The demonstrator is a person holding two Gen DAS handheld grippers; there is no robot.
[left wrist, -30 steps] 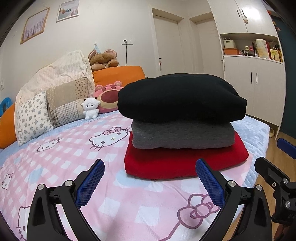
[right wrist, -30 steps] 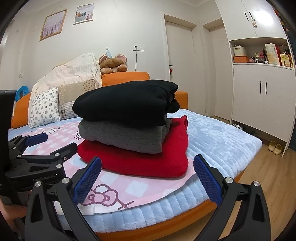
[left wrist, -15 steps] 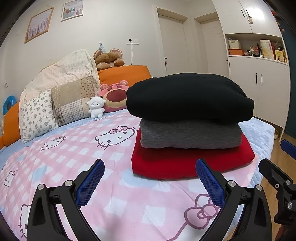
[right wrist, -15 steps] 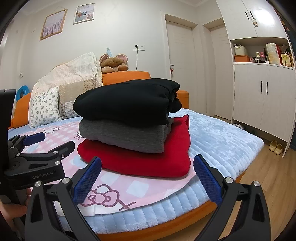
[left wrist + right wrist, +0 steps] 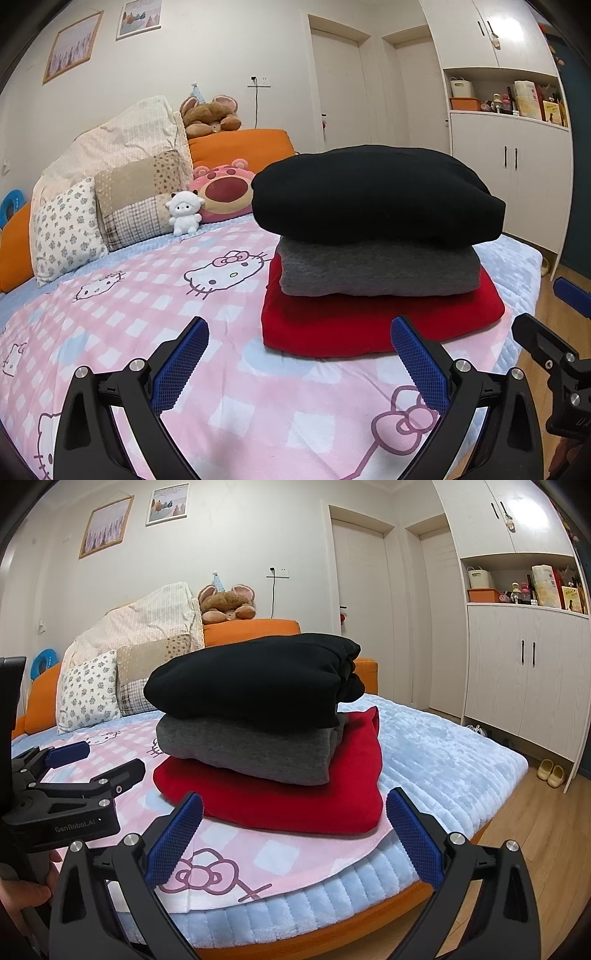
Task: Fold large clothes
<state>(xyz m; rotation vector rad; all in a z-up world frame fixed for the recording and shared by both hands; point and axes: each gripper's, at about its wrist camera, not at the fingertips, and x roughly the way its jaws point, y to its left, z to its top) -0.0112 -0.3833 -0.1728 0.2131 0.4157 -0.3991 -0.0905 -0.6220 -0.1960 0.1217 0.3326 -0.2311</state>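
Three folded garments are stacked on the bed: a black one on top, a grey one in the middle, a red one at the bottom. My left gripper is open, empty, and hovers over the pink blanket short of the stack's left front. My right gripper is open and empty too, in front of the stack near the bed's edge. The left gripper also shows at the left of the right wrist view, and the right gripper at the right edge of the left wrist view.
The pink cartoon-print blanket covers a blue-quilted bed. Pillows and plush toys line the orange headboard. White cupboards and doors stand to the right; slippers lie on the wooden floor.
The left wrist view has swung a little to the left, so the stack sits further right in it. The right wrist view has crept slightly closer. Both grippers stay open.
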